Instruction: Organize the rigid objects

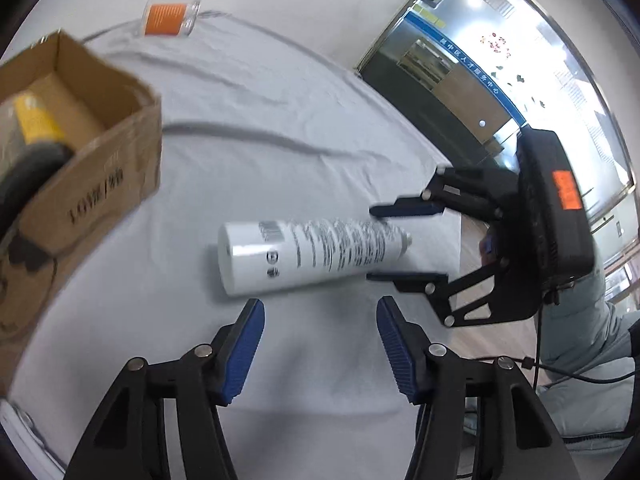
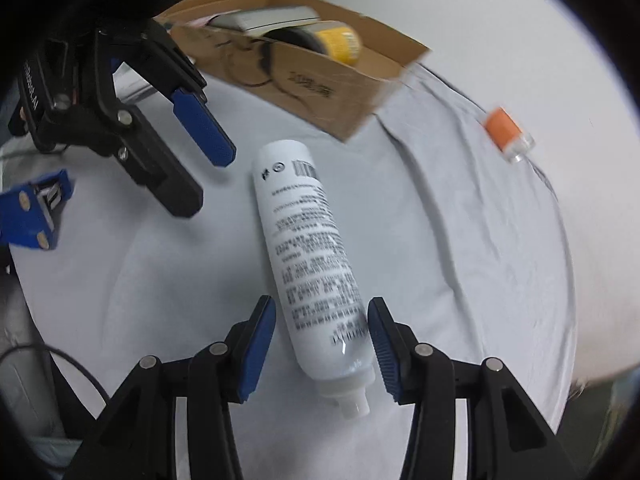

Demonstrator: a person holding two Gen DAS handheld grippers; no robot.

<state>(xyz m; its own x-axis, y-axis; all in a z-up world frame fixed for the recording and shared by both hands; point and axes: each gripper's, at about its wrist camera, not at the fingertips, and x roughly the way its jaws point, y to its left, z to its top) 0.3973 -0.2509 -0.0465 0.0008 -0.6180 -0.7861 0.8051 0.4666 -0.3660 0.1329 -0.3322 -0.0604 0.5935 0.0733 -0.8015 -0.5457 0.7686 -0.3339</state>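
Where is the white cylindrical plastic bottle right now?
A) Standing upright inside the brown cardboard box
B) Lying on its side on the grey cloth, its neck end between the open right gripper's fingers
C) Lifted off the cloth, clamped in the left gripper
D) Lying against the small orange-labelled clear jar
B: the white cylindrical plastic bottle lies flat on the grey cloth, its neck end between the spread fingers of the right gripper, neither pad visibly touching it.

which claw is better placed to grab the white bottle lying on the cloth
Right. The right claw is open with its fingers on either side of the white bottle near the cap end. The left claw is also open, but the bottle lies crosswise ahead of its fingertips.
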